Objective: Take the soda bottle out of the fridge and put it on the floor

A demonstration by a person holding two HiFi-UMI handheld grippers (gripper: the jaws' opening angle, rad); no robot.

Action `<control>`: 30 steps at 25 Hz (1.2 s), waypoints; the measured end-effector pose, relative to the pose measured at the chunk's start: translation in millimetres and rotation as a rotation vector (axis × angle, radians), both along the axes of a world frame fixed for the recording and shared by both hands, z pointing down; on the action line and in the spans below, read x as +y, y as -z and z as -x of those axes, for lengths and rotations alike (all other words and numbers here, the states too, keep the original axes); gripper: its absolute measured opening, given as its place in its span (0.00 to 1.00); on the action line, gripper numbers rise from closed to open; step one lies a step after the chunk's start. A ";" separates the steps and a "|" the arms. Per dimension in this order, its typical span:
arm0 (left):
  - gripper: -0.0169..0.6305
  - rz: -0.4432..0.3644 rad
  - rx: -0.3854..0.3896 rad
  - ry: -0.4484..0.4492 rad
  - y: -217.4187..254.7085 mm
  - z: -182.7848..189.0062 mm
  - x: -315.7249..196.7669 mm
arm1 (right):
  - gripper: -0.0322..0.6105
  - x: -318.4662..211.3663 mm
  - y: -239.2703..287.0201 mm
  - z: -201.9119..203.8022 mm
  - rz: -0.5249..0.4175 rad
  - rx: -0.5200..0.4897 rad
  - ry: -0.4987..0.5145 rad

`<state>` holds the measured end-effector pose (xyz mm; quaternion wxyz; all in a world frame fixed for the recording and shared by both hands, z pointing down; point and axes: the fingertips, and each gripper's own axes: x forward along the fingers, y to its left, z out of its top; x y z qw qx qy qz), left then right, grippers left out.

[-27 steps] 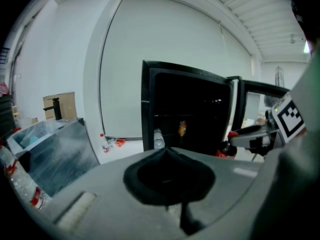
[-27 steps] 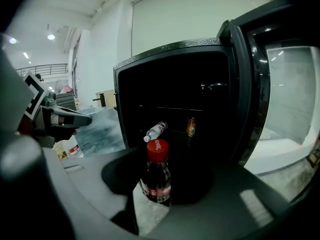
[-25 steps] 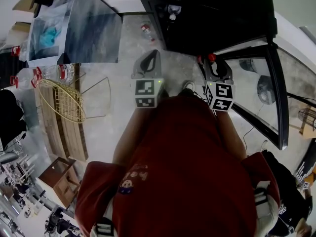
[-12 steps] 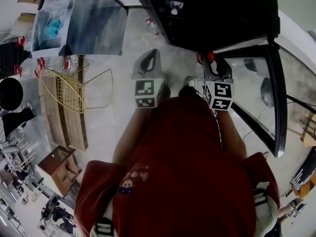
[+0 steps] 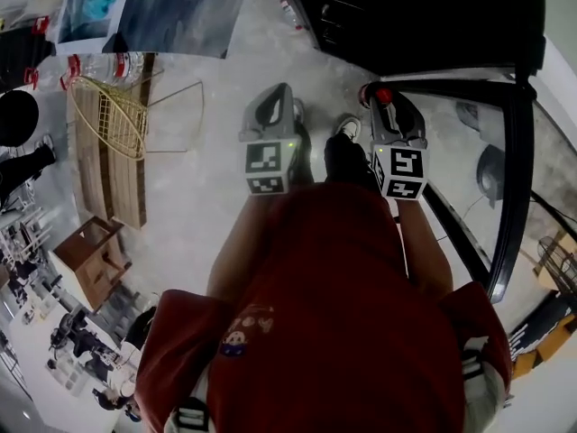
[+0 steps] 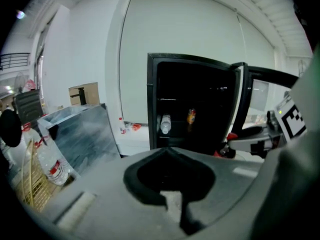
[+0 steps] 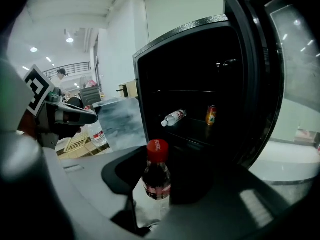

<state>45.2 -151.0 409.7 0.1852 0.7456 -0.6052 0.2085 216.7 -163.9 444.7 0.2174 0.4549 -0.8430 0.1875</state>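
The soda bottle (image 7: 157, 176), dark with a red cap (image 5: 382, 96), stands upright between the jaws of my right gripper (image 7: 160, 186), which is shut on it. In the head view my right gripper (image 5: 389, 106) is in front of the black fridge (image 5: 424, 16), outside it and above the floor. The fridge (image 7: 200, 79) stands open, with a water bottle (image 7: 174, 117) lying on a shelf beside an orange can (image 7: 211, 114). My left gripper (image 5: 285, 90) hangs beside the right one; its jaws (image 6: 167, 149) meet at the tip with nothing in them.
The fridge's glass door (image 5: 509, 188) is swung open at the right. At the left are a wire basket (image 5: 104, 120), a wooden bench (image 5: 113, 179), water bottles (image 5: 90, 66) and a grey panel (image 5: 171, 7). The person's shoes (image 5: 346, 130) stand on the pale floor (image 5: 198, 206).
The fridge has slid up and away in the head view as the person backs off from it. Both grippers keep their places; the bottle stays in the right one.
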 end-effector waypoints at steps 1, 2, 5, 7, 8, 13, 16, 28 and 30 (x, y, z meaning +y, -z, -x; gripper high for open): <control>0.03 0.004 -0.001 0.011 -2.8 1.5 5.3 | 0.26 3.8 -2.2 2.9 0.002 -0.001 0.011; 0.03 0.008 -0.003 0.019 -5.3 3.3 10.6 | 0.26 7.8 -4.4 5.8 0.005 -0.003 0.018; 0.03 0.012 -0.003 0.041 -9.2 10.4 28.2 | 0.26 22.3 -9.3 14.0 0.017 -0.003 0.037; 0.03 0.010 -0.004 0.063 -10.1 19.8 40.9 | 0.26 33.3 -10.6 21.6 0.020 0.000 0.057; 0.03 0.008 -0.005 0.075 -10.5 26.2 47.2 | 0.26 38.7 -10.8 26.3 0.020 0.003 0.069; 0.03 0.000 0.025 0.131 -12.1 62.1 81.9 | 0.26 66.1 -9.2 55.7 0.011 0.030 0.120; 0.03 0.000 0.051 0.165 -18.1 85.5 107.9 | 0.26 85.8 -10.8 77.1 -0.002 0.048 0.135; 0.03 0.008 0.087 0.306 -49.4 190.2 237.0 | 0.26 188.7 -46.1 174.0 0.052 0.075 0.200; 0.03 0.015 0.093 0.320 -58.0 202.3 252.0 | 0.26 203.0 -55.4 189.4 0.059 0.082 0.223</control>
